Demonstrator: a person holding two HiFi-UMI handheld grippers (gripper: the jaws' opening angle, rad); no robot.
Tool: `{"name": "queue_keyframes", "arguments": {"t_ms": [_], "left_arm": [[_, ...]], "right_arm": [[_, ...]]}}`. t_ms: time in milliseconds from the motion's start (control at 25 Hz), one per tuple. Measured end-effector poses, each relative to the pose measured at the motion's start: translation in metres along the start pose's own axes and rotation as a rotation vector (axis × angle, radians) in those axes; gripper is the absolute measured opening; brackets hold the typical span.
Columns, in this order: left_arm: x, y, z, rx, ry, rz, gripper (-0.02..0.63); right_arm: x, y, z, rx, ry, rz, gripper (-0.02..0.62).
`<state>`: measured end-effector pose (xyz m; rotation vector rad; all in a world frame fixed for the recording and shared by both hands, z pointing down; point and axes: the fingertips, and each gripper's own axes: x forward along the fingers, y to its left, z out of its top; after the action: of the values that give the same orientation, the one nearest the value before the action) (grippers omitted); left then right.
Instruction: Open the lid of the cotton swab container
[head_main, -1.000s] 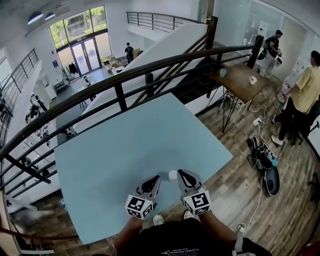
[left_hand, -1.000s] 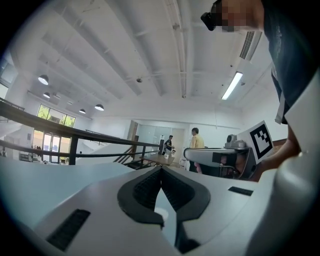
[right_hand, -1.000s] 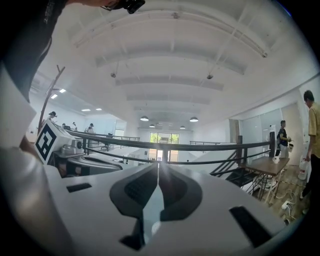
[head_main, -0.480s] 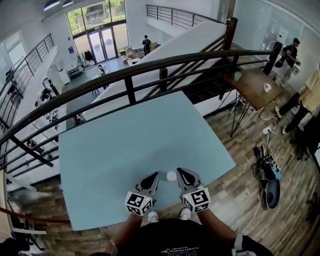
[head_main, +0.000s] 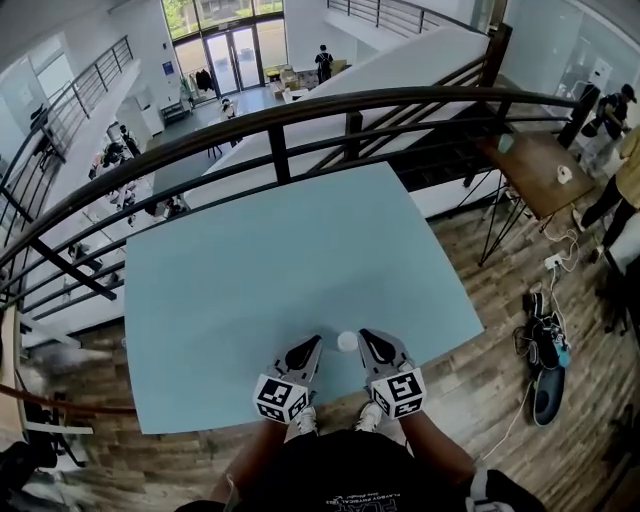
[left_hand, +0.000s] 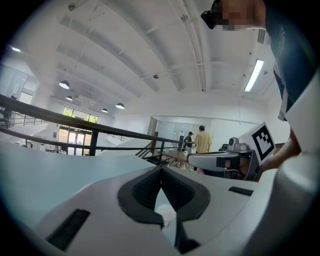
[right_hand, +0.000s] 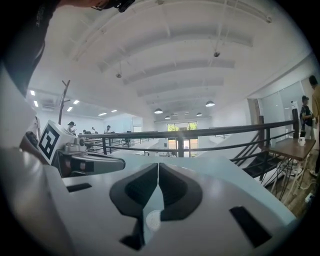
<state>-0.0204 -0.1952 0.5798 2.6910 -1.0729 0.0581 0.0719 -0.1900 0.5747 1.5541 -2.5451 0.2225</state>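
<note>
Wide wooden floor (head_main: 470, 390) down the right side, and beyond the desk a black railing (head_main: 280, 125) curves across the whole head view, guarding a drop to the hall below. Behind it a staircase (head_main: 430, 150) runs down.

The pale blue desk (head_main: 280, 260) fills the middle of the picture, its far edge up against the railing. Off to the right, well apart from it, stands a brown table (head_main: 530, 165) with a white cup (head_main: 564, 174) on top, and a person in a yellow shirt (head_main: 628, 170) just beside it. A dark bag (head_main: 548, 350) and cables lie on the floor near the desk's right corner.

Down at the near edge, both grippers point away from the person, side by side. Left gripper (head_main: 311, 346): jaws pressed together, nothing between them. Right gripper (head_main: 367, 339): the same, pads meeting, nothing gripped.

And the cotton swab container (head_main: 347, 341), a small white round thing, sits on the desk right in the gap between the two gripper tips, close to each. Whether either touches it I can't tell. Each gripper view catches it as a pale blob low down, under its closed jaws.
</note>
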Motion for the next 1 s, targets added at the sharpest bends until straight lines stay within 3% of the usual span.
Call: {"name": "queue_keyframes", "arguments": {"t_ms": [1000], "left_arm": [[0.026, 0.024, -0.093, -0.04, 0.152, 0.064, 0.012]], "right_arm": [[0.007, -0.006, -0.094, -0.061, 0.189, 0.109, 0.02]]}}
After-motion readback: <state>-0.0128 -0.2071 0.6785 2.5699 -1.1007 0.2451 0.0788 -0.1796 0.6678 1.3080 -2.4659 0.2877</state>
